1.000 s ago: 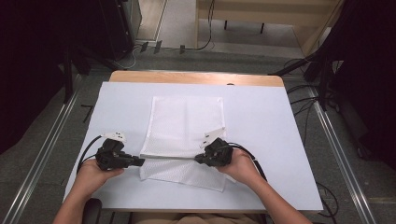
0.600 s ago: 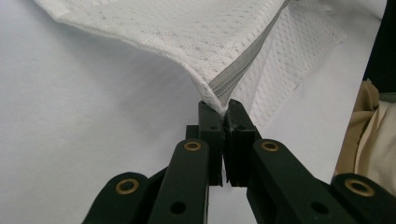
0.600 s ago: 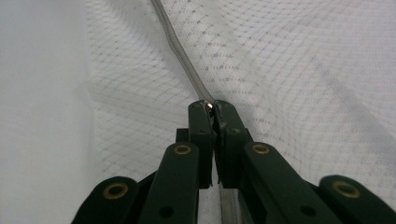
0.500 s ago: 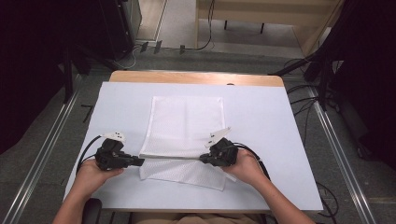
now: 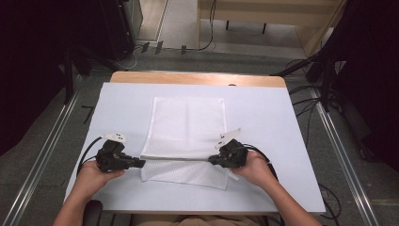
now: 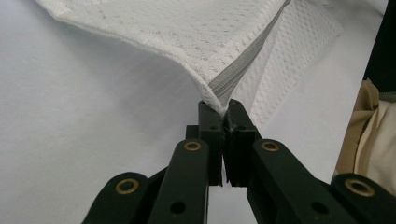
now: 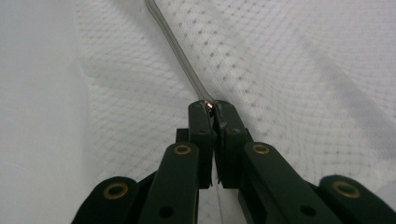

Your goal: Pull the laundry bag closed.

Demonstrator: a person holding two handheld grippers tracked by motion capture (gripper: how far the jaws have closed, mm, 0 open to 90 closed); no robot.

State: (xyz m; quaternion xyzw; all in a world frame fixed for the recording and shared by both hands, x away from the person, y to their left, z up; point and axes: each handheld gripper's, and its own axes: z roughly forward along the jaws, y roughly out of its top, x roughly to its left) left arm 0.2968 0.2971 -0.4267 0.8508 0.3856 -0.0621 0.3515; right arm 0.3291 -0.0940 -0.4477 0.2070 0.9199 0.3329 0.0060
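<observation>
A white mesh bag lies flat in the middle of the table, with a grey zipper running across it near its front end. My left gripper is shut on the bag's left corner at the zipper's end, which it lifts a little. My right gripper is shut on the zipper pull near the bag's right side. In the right gripper view the zipper runs away from the jaws over the mesh. The cloth rises off the table beside the left jaws.
The white table top has a wooden strip along its far edge. Metal rails and cables lie on the floor at both sides. The person's beige clothing is at the table's near edge.
My right gripper has slid a short way to the right along the zipper with the pull in it. The left gripper has stayed put on the corner.
</observation>
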